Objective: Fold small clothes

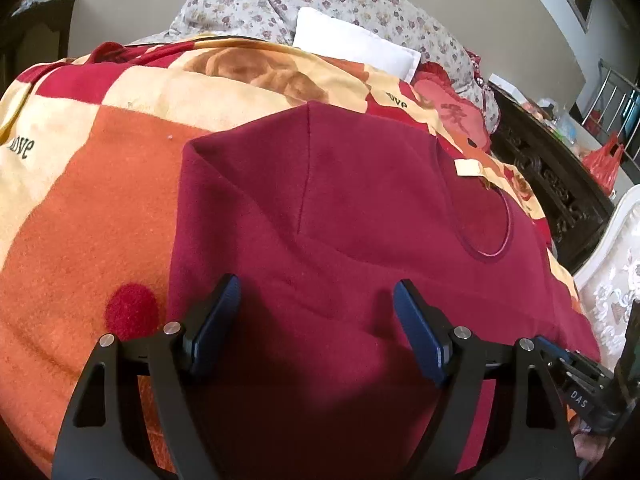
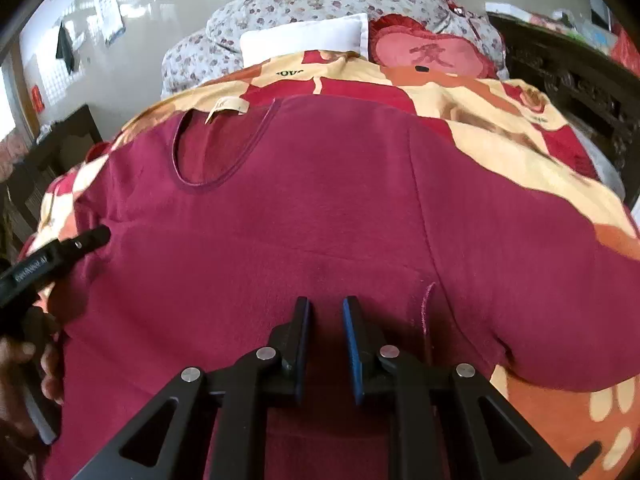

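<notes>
Shirt [image 1: 360, 208], one maroon piece, lies flat on one blanket [image 1: 100, 200]. Left gripper [image 1: 316, 300] stands wide open, right gripper [image 2: 326, 312] narrowly open; both hold nothing.

Maroon shirt [image 1: 360, 208] under both tongs, cream label [image 1: 469, 168] at neckline. Blanket [image 1: 100, 184] left of left tongs: orange, cream, red checks. Ahead: floral grey quilt [image 1: 280, 4], white pillow [image 1: 352, 46], red cushion [image 2: 428, 54].

Matt knit shirt [image 1: 360, 208] — fuzzy fleece blanket [image 1: 100, 184].
</notes>
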`<state>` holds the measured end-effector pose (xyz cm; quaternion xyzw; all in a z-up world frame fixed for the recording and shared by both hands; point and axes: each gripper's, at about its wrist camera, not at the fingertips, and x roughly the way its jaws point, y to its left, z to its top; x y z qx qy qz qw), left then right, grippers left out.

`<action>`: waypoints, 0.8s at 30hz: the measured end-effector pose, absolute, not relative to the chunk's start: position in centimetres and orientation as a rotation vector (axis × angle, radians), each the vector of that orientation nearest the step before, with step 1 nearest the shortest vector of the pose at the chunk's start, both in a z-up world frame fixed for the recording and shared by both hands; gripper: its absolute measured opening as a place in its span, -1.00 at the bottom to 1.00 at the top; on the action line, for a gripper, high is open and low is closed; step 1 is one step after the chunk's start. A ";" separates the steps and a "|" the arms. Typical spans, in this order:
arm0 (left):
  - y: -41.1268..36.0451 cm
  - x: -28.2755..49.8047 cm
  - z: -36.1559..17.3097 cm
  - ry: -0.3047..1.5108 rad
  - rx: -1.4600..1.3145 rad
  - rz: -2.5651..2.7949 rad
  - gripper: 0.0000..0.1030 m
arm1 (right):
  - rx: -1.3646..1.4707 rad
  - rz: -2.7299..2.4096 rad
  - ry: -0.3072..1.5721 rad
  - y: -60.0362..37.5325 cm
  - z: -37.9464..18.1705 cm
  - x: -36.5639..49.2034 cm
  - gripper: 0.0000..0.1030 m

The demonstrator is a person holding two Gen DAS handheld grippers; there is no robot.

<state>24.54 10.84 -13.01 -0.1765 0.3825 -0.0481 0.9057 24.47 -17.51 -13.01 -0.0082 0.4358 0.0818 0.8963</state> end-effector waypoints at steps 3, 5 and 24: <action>9.9 24.3 -12.1 0.820 -0.268 -0.067 0.54 | 0.019 0.160 0.943 -19.3 -10.8 24.0 -0.69; 8.9 23.3 -10.9 0.826 -0.194 -0.040 0.54 | 0.099 0.118 0.872 -22.6 -8.5 22.1 -0.64; 4.3 18.4 -12.9 0.825 -0.263 -0.297 0.54 | 1.241 -0.207 0.694 -62.7 -16.5 9.1 -0.38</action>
